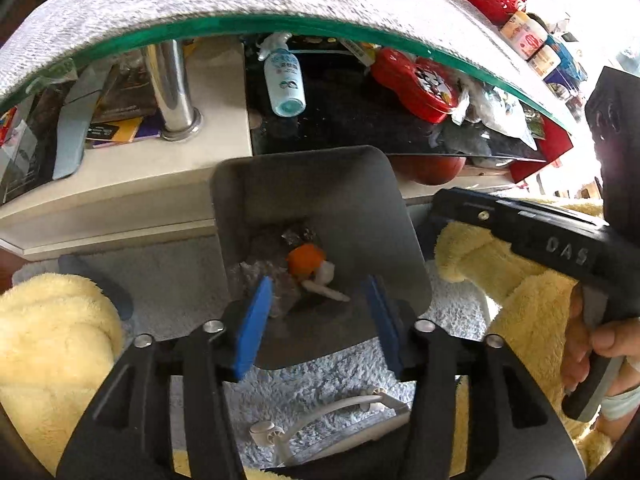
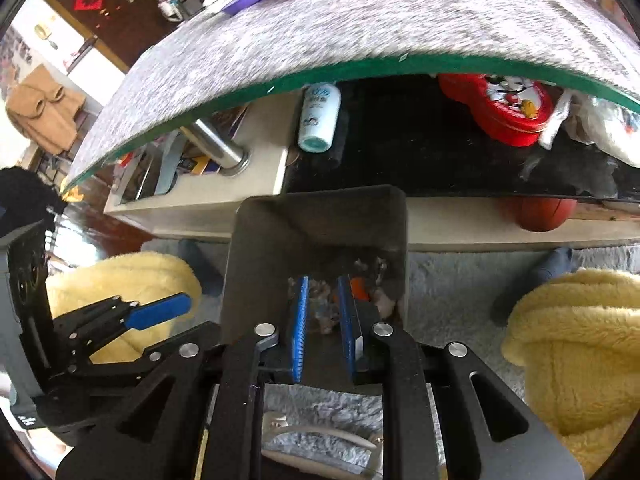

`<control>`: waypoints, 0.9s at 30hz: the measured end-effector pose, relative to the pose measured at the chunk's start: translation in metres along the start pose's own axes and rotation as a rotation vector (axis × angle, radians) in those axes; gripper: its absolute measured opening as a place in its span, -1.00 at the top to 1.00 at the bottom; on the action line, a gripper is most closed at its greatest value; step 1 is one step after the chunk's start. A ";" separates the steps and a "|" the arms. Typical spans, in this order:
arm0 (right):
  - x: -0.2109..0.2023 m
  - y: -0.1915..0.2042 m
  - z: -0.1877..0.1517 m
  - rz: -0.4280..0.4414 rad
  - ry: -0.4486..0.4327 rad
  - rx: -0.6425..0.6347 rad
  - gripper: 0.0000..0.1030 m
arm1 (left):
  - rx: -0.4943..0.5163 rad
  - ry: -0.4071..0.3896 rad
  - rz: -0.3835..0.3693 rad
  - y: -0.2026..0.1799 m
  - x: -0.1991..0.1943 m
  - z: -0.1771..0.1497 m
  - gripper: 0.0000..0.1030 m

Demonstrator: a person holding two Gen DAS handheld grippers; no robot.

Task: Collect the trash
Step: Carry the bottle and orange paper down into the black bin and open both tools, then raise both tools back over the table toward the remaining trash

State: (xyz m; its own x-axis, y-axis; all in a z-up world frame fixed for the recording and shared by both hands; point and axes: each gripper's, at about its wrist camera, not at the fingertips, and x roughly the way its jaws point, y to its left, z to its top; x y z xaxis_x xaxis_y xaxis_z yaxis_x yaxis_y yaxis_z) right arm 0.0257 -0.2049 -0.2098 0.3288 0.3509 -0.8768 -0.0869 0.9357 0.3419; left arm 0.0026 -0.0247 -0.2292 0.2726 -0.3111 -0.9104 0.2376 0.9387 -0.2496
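A grey metal trash bin (image 1: pixel 304 184) stands on the pale rug below a glass table; it also shows in the right wrist view (image 2: pixel 320 232). Inside lie an orange peel (image 1: pixel 305 260), white tissue (image 1: pixel 325 276) and crumpled clear wrap (image 1: pixel 260 276). My left gripper (image 1: pixel 316 312) is open and empty above the bin's mouth. My right gripper (image 2: pixel 324 312) hangs over the bin with its blue pads (image 2: pixel 300 320) a narrow gap apart; crumpled wrap (image 2: pixel 322 304) shows in the gap, and I cannot tell if it is held. The right gripper's body (image 1: pixel 560 248) shows at the right of the left view.
A glass tabletop with a grey cloth (image 1: pixel 200 4) overhangs the bin. On the shelf below lie a white bottle (image 1: pixel 285 80) and a red tin (image 1: pixel 416 84). A brown ball (image 2: pixel 544 214) sits under the shelf. Yellow fleece-clad knees (image 2: pixel 580 352) flank the bin. A white hanger (image 1: pixel 332 416) lies on the rug.
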 end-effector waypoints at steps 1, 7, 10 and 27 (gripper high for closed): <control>-0.005 -0.003 0.003 -0.012 -0.016 0.008 0.10 | 0.000 -0.007 0.009 0.002 -0.003 0.002 -0.06; -0.036 -0.014 0.022 -0.053 -0.111 0.015 -0.49 | -0.008 -0.072 0.041 0.010 -0.029 0.018 -0.43; -0.048 -0.017 0.033 -0.057 -0.148 0.018 -0.61 | -0.009 -0.105 0.050 0.014 -0.043 0.030 -0.56; -0.076 -0.016 0.127 -0.082 -0.288 -0.038 -0.67 | 0.063 -0.200 0.102 0.013 -0.065 0.126 -0.69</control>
State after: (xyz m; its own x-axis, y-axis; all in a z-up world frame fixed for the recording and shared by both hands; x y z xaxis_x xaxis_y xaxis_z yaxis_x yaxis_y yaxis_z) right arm 0.1214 -0.2512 -0.1057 0.5889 0.2545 -0.7671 -0.0827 0.9631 0.2561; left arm 0.1051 -0.0111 -0.1315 0.4759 -0.2446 -0.8448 0.2558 0.9575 -0.1331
